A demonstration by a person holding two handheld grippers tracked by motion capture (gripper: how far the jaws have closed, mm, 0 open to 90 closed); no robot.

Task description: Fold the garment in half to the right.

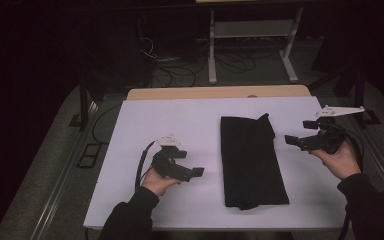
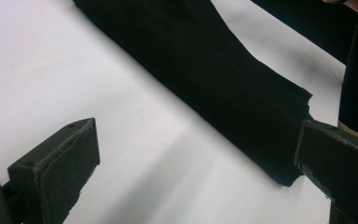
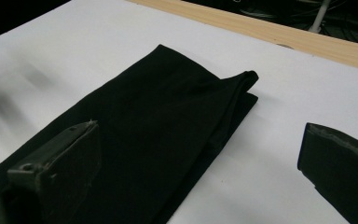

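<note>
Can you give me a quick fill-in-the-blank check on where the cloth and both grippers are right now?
1. The folded cloth on the white table is ____ in colour.
2. The cloth lies ____ the left gripper and the right gripper.
3. Both grippers have their jaws ____.
4. Neither gripper is ____ the cloth.

Missing words: black; between; open; touching

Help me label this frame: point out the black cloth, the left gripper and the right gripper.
black cloth (image 1: 252, 162), high view, middle of the folded fabric.
left gripper (image 1: 198, 172), high view, between its fingers.
right gripper (image 1: 299, 133), high view, between its fingers.
</note>
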